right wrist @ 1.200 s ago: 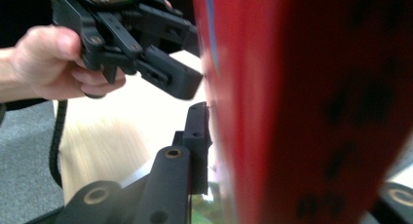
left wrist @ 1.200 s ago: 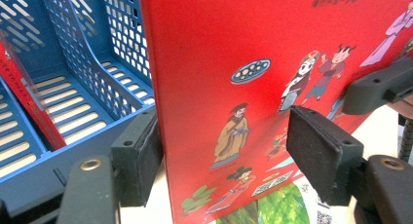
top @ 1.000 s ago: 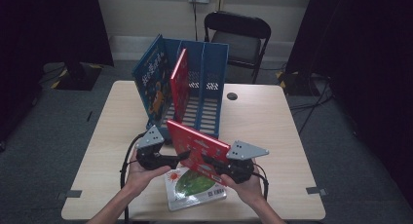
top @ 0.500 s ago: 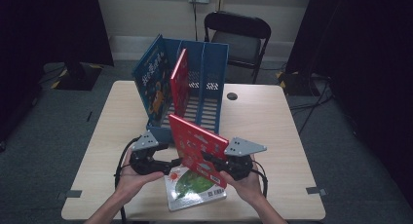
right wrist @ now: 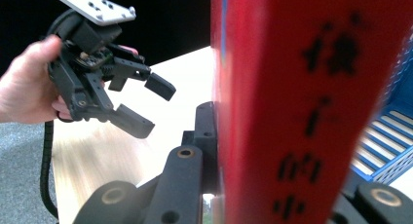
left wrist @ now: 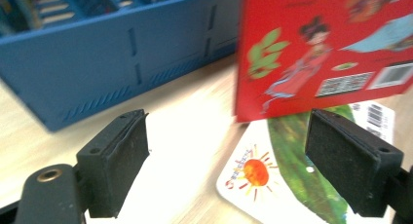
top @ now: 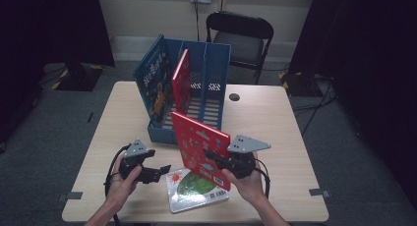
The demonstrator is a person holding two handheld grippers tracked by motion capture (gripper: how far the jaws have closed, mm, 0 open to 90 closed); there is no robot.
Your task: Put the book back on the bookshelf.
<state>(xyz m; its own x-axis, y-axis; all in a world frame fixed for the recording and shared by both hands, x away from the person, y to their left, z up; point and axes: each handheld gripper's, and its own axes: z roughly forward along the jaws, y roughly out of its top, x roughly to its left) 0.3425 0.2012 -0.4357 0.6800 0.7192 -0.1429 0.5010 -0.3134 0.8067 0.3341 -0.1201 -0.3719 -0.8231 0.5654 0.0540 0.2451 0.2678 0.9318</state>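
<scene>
A red picture book (top: 199, 147) stands tilted on edge above the table, with my right gripper (top: 216, 159) shut on its lower right part. In the right gripper view the red book (right wrist: 302, 102) sits between the jaws of the right gripper (right wrist: 292, 185). My left gripper (top: 158, 173) hovers to the book's left, apart from it. Its jaws have just been opening and nothing is between them. The left gripper view shows the wide-set pads (left wrist: 117, 160), with the red book (left wrist: 321, 48) ahead. A flat book with a sun and green cover (top: 194, 189) lies under the red one.
A blue file rack (top: 206, 83) stands at the table's back middle. It holds a blue book (top: 155, 81) and another red book (top: 181, 81), both upright. A black chair (top: 241, 37) stands behind the table. A round cable hole (top: 234, 97) lies right of the rack.
My left gripper has drawn away from the red book's left edge, moving left and down, and its jaws have spread. The right gripper keeps the red book in place.
</scene>
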